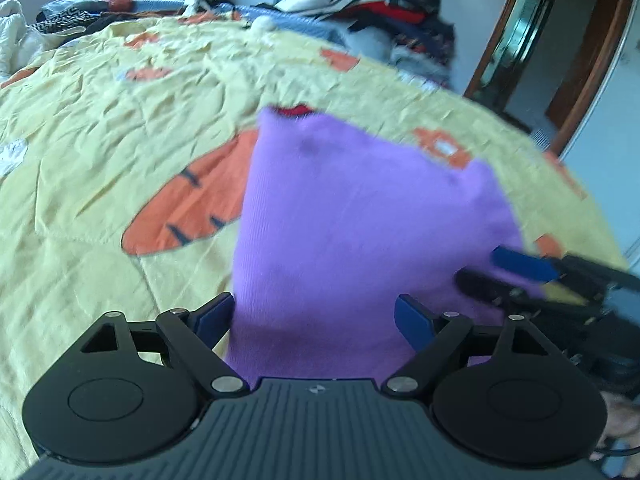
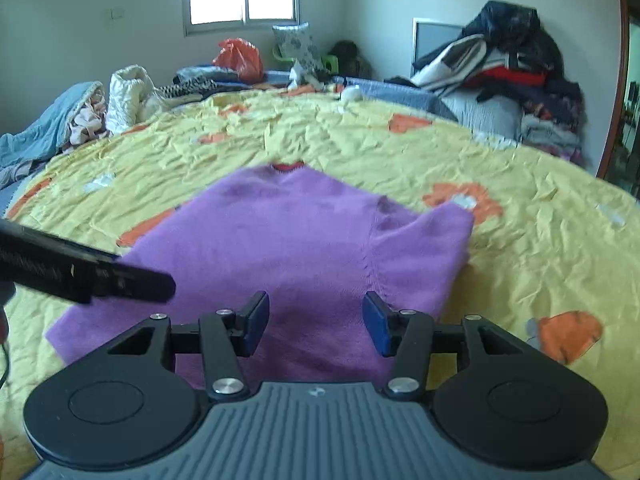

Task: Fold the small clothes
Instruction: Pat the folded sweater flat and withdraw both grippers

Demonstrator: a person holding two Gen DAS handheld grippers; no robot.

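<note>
Purple, soft and fuzzy-knit, the small sweater [image 1: 360, 208] fills the middle of the left wrist view, lying flat on the crinkled yellow quilt with orange patches [image 1: 100, 128]. Its red-trimmed neckline sits at the upper centre of the frame and its hem runs under the bottom, so its long axis goes from bottom to top of the picture, neck pointing away from the camera. The left gripper [image 1: 312, 320] stands with jaws wide apart over the hem end, no cloth pinched between them. The right gripper [image 1: 516, 272] enters at the lower right, over the sweater's right edge; from here I cannot tell how its jaws stand.

In the right wrist view the sweater [image 2: 280, 248] spreads across the centre, neckline at the upper middle, one sleeve seemingly folded in at the right. The right gripper [image 2: 316, 324] hovers over the near hem, jaws partly apart and empty. The left gripper [image 2: 132, 280] reaches in from the left edge.

The knit looks light, limp and grippy; it should drape and sag when lifted, so pinching hem corners or side edges seems best.
</note>
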